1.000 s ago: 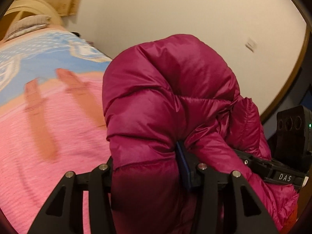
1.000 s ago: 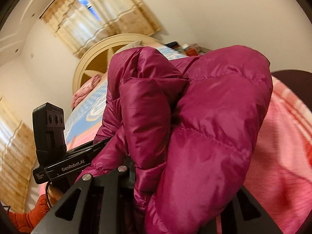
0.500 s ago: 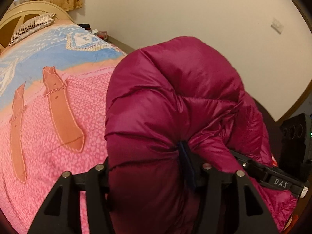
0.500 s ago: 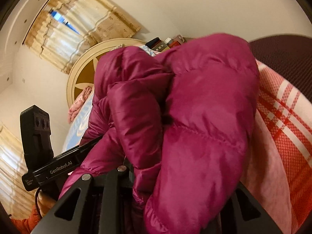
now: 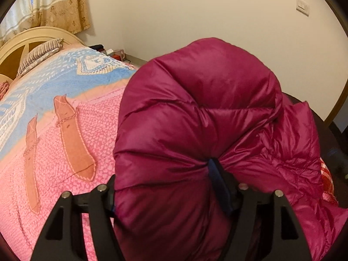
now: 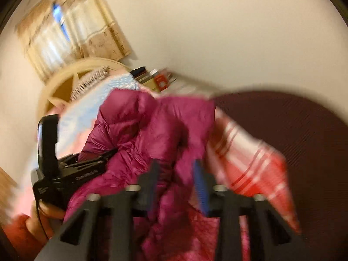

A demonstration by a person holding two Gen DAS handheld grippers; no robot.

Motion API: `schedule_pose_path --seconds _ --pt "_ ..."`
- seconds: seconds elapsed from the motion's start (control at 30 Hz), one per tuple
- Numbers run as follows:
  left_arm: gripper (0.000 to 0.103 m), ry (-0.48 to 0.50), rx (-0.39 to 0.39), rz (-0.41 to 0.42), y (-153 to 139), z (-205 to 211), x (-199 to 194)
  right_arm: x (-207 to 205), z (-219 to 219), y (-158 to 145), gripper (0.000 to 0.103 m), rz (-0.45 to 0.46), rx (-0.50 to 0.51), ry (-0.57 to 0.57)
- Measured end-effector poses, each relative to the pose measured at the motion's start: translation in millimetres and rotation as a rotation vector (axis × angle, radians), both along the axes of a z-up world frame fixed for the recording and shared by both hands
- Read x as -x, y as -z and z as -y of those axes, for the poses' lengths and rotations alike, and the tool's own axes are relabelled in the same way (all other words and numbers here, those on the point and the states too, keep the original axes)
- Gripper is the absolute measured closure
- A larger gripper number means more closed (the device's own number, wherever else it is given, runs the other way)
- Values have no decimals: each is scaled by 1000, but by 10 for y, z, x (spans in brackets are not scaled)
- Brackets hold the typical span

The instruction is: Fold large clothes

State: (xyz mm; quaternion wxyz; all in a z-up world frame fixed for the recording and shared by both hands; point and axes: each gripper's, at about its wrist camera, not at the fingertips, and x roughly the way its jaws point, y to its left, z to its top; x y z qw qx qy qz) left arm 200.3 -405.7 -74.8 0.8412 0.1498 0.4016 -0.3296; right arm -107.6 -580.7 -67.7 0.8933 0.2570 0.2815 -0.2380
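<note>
Nearest in the left wrist view, the left gripper (image 5: 171,187) has its jaws pinching a thick bulge of the magenta down jacket (image 5: 195,130); only the blue pad (image 5: 215,180) of one finger shows at 5 o'clock of the bulge, the other being buried under the fabric. The jacket is glossy, quilted nylon, puffed into rounded baffles with stitched seams that radiate from the pinch. It fills the middle of the frame and spills toward 4 o'clock, where its lower edge is cut off.

In the right wrist view, which is smeared by motion blur, the right gripper (image 6: 177,174) has its jaws spread, with jacket fabric (image 6: 152,134) lying between and beyond the two fingers; I cannot tell whether the pads touch it. At 9 o'clock the left gripper's black body (image 6: 65,169) shows, its printed label unreadable.

Under the jacket lies a pink bedspread (image 5: 54,184) with a speckled weave and orange strap-shaped patches, turning blue toward 10 o'clock. A red and white checked cloth (image 6: 250,163) lies at 3 o'clock of the jacket, over a dark maroon ribbed surface (image 6: 293,130). Farther off are a striped pillow (image 5: 37,54), a cream curved headboard (image 5: 26,37), beige patterned curtains (image 5: 61,4) and a wall switch (image 5: 302,7).
</note>
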Motion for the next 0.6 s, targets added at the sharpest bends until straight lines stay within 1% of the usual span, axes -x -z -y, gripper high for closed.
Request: schedule_pose_path --seconds 0.03,0.1,0.2,0.23,0.27,0.3,0.33,0.37,0.4,0.47,0.6 --pt "30 -2 -4 5 3 13 -12 -33 -65 -153 77 0 32 3" --pt "31 -7 -15 19 -15 27 52 -141 -112 -349 77 23 34 -11" --pt "31 -12 -25 30 -45 13 150 -398 -112 -406 77 26 -13 -37" --pt "31 -13 -28 32 -49 7 164 -503 -108 -362 77 0 -14 -31" --pt "31 -13 -31 35 -53 -1 177 -637 -95 -271 77 -66 1 5" --pt "31 -12 -34 38 -55 -8 177 -715 -112 -217 77 -102 0 28" --pt "30 -10 -37 43 -65 -13 208 -767 -67 -85 77 -140 -30 48" --pt "30 -9 -36 45 -66 -13 214 -743 -23 31 77 -155 -55 72" --pt "30 -8 -35 45 -65 -14 208 -736 -11 96 77 -171 -58 97" --pt "30 -8 -37 51 -69 0 233 -745 1 208 77 -174 -68 115" --pt "28 -7 -47 63 -63 34 240 -753 -42 394 77 -177 -26 116"
